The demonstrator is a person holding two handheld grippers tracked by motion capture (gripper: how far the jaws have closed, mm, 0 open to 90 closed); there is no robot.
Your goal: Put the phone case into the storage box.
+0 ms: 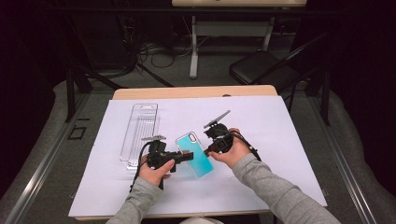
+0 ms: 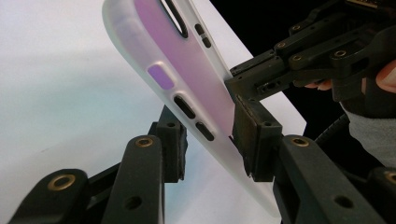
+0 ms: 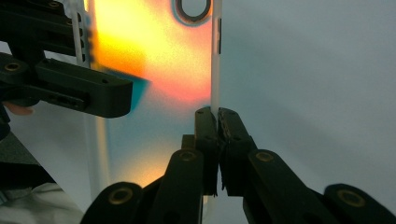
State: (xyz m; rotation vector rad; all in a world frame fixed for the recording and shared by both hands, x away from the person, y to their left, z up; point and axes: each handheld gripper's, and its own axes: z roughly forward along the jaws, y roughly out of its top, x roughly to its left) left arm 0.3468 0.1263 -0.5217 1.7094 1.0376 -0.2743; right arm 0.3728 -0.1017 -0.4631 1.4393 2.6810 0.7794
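A translucent phone case (image 1: pixel 196 157) with a shifting blue-to-pink tint is held tilted above the white sheet between both hands. My left gripper (image 1: pixel 185 156) has the case's left side between its pads; in the left gripper view the case (image 2: pixel 187 74) runs slantwise through the left gripper (image 2: pixel 212 144), and both pads touch it. My right gripper (image 1: pixel 208 150) is shut on the thin right edge, and in the right gripper view the right gripper (image 3: pixel 217 126) pinches the rim of the case (image 3: pixel 154 60) below the camera cutout.
A clear plastic package tray (image 1: pixel 140 133) lies on the white sheet (image 1: pixel 280 140) to the left of the hands. The sheet covers a wooden table (image 1: pixel 196 92). Beyond the table stand a folding chair (image 1: pixel 261 70) and desk legs with cables.
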